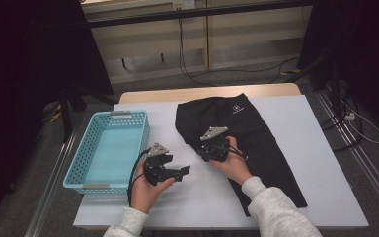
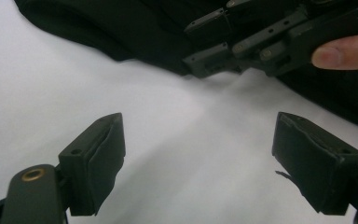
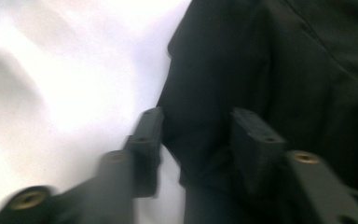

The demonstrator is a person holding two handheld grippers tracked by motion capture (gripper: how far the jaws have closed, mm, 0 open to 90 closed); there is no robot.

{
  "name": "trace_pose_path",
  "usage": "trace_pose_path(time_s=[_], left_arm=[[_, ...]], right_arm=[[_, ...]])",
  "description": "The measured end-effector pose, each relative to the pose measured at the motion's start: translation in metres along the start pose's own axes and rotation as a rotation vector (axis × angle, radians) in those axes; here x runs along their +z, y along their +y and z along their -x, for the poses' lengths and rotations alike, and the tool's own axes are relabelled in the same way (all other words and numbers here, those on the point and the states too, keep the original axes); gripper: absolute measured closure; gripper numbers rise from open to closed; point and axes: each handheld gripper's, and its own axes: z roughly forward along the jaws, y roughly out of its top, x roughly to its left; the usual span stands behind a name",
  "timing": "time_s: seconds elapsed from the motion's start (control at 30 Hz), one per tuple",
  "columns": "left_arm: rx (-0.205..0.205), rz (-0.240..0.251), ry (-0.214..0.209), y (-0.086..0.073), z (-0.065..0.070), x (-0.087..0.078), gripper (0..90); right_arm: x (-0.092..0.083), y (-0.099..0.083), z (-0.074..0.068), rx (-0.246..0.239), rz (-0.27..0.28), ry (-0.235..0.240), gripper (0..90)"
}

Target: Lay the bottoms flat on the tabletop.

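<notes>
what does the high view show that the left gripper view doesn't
High view alone: the blue basket left of the black garment, the whole white table sheet, and the left tongs seen from outside. Left gripper view alone: a close look along its own open tongs over bare sheet, holding nothing. Both share: the right tongs at the garment's edge, on the white sheet.

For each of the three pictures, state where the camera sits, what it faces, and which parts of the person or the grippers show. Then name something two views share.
High view: fixed above the person's side, looking forward and down on the white table; both forearms, left gripper, right gripper, blue basket, black garment.
Left gripper view: rides the left gripper, over its open jaws across the table to the right gripper and a fingertip.
Right gripper view: rides the right gripper, its jaws astride the garment's edge, blurred.
Shared: garment and table in all three.
</notes>
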Motion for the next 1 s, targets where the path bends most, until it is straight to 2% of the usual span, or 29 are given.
trace_pose_path(time_s=[0.03, 0.07, 0.1, 0.13, 0.23, 0.33, 0.43, 0.53, 0.63, 0.83, 0.9, 1.0], left_arm=[[-0.001, -0.001, 0.001, 0.0, 0.0, 0.0, 17.1], [-0.001, 0.001, 0.001, 0.0, 0.0, 0.0, 17.2], [-0.001, 0.001, 0.0, 0.0, 0.001, 0.0, 17.2], [-0.001, 0.001, 0.001, 0.0, 0.001, 0.0, 17.2], [-0.005, 0.004, 0.001, 0.001, 0.0, -0.001, 17.4], [-0.001, 0.002, 0.002, 0.001, 0.0, -0.001, 17.5], [0.003, -0.002, 0.002, 0.0, 0.001, 0.0, 17.5], [-0.001, -0.003, 0.002, 0.0, 0.001, 0.001, 17.7], [-0.003, -0.006, 0.003, -0.001, 0.002, 0.002, 17.8], [0.01, -0.015, -0.007, -0.002, 0.003, 0.004, 17.8], [0.013, -0.021, -0.007, -0.002, 0.003, 0.004, 17.8], [0.009, -0.023, -0.011, -0.003, 0.001, 0.004, 17.8]], right_arm=[[0.0, 0.001, 0.001, -0.01, 0.0, -0.015, 73.9], [0.0, 0.002, 0.001, -0.019, -0.01, -0.022, 81.1], [0.0, 0.003, 0.003, -0.03, -0.014, -0.02, 86.8], [-0.001, 0.004, 0.005, -0.015, -0.012, -0.007, 87.3], [-0.009, 0.006, 0.013, 0.048, 0.023, 0.022, 87.5], [-0.021, 0.013, 0.024, 0.071, 0.064, 0.019, 87.6], [-0.032, 0.02, 0.041, 0.153, 0.115, 0.037, 87.6], [-0.036, 0.024, 0.056, 0.175, 0.131, 0.0, 87.6], [-0.028, 0.019, 0.065, 0.194, 0.105, -0.016, 87.6], [-0.005, 0.009, 0.07, 0.22, 0.051, -0.039, 86.6], [0.0, 0.006, 0.069, 0.207, 0.03, -0.035, 84.5], [-0.001, 0.006, 0.067, 0.194, 0.039, -0.043, 76.3]])
